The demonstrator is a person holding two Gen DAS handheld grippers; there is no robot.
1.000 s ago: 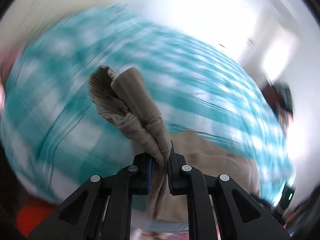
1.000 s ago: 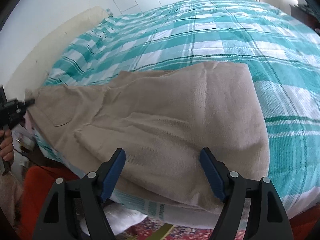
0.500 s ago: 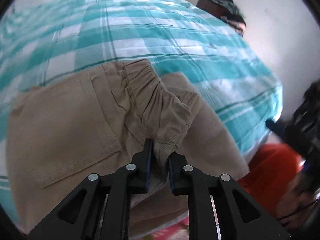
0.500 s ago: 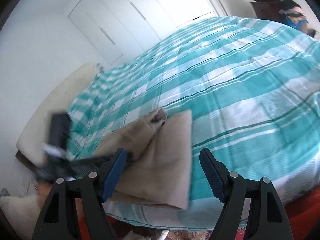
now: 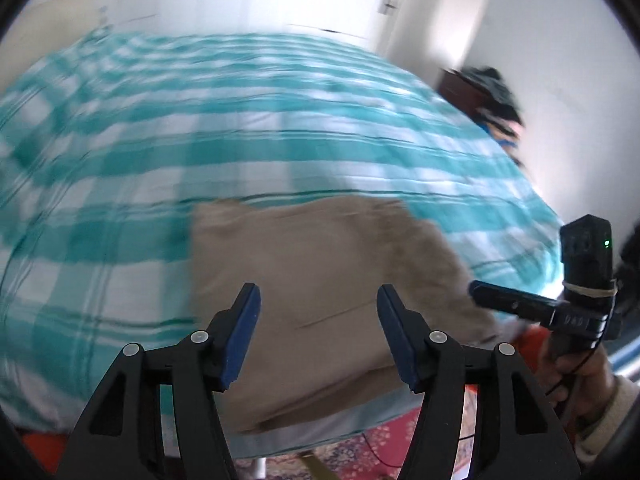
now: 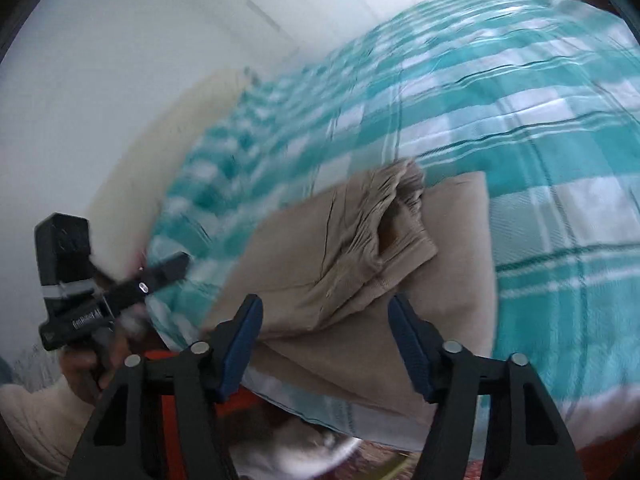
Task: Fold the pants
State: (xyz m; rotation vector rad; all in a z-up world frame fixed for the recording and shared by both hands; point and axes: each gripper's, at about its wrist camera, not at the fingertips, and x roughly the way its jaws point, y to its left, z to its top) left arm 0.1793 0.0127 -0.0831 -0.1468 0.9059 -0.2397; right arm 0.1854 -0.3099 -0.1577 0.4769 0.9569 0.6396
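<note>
The pants point(image 6: 360, 264) lie folded in a compact stack at the bed's point(image 6: 560, 128) near edge, waistband on top, both tools, left point(image 5: 318, 320) just opened, right point(image 6: 324, 328) narrowing, empty, so little seems left beyond tidying.

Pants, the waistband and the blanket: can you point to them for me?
pants point(image 5: 320, 264): left wrist view, flat middle of the folded cloth
waistband point(image 6: 394, 200): right wrist view, gathered elastic edge
blanket point(image 6: 560, 152): right wrist view, bare checked part
</note>
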